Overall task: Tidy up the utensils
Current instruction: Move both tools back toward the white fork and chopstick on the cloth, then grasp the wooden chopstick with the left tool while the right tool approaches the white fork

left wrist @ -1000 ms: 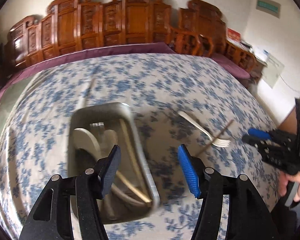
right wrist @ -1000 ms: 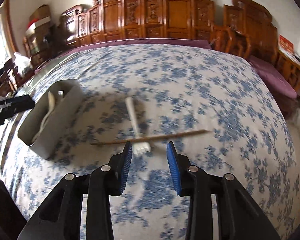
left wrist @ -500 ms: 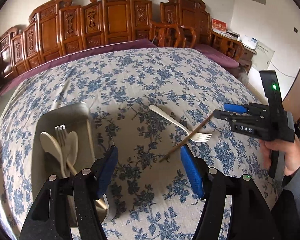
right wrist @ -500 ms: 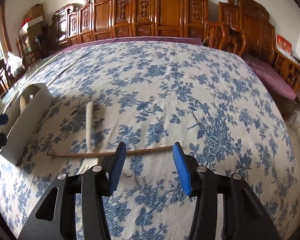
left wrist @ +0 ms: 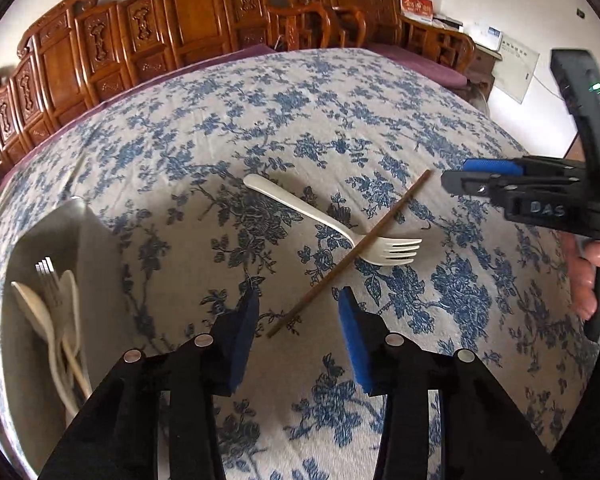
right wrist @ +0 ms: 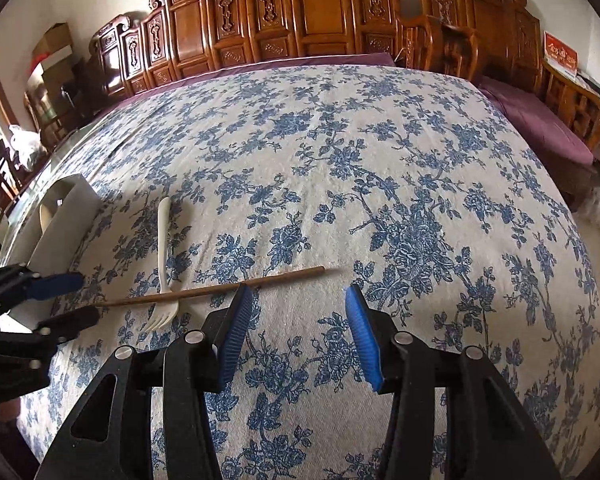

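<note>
My views are sharp, evenly daylit from a window at far left; fisheye bends edges, corners vignette black.

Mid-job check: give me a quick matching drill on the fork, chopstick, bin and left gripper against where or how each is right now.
1 fork
2 chopstick
3 bin
4 left gripper

A lies across another utensil
B holds utensils already
C open, nothing between the pads
D white, flat on the cloth, under a stick

Pairs: 1-D, 2-A, 3-B, 4-C
</note>
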`<state>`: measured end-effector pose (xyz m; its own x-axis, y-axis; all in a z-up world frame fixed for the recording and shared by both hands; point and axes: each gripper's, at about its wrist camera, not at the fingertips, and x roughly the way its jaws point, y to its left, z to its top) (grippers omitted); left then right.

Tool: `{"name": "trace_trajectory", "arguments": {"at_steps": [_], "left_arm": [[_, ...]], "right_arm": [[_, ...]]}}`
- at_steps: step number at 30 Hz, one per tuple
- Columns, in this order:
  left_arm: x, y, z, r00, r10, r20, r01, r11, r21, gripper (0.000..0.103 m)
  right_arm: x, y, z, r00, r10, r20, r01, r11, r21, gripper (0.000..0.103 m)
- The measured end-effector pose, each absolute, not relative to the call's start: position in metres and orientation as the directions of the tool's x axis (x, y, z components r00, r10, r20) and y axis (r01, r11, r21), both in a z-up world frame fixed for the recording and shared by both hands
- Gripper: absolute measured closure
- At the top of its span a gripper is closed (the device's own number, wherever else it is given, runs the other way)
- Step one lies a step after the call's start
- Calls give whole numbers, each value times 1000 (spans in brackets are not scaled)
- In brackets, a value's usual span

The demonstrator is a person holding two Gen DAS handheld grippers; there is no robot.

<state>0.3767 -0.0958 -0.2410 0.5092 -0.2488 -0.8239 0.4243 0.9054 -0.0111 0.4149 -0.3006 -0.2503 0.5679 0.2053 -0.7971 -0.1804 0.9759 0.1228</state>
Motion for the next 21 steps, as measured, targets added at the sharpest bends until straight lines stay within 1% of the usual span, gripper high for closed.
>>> {"name": "trace_trajectory", "arguments": {"at_steps": [4, 6, 8, 11, 13, 15, 21], "left_arm": [[382, -97, -250, 492, -244, -836, 421, 907, -17, 72], [383, -98, -254, 478, -242, -844, 424, 905, -20, 80], [381, -100, -255, 485, -237, -842, 431, 902, -6, 82], [380, -100, -255, 478, -250, -842, 437, 899, -19, 91], [377, -101, -254, 477, -252, -842, 444, 896, -16, 94], [375, -101, -254, 462, -277, -843, 454, 890, -43, 98], [369, -94, -238, 480, -308, -821, 442, 894, -76, 99]], "right_arm": [[413, -299, -246, 575, 216, -789, -182, 974, 134, 52], [412, -297, -246, 576, 215, -789, -184, 974, 131, 52], [411, -296, -246, 576, 217, -788, -188, 973, 131, 52], [410, -292, -246, 578, 221, -786, -198, 972, 128, 52], [409, -287, -246, 575, 228, -785, -212, 969, 126, 52], [408, -282, -247, 573, 234, -786, -227, 966, 123, 52], [399, -256, -245, 569, 287, -770, -324, 940, 111, 52]]}}
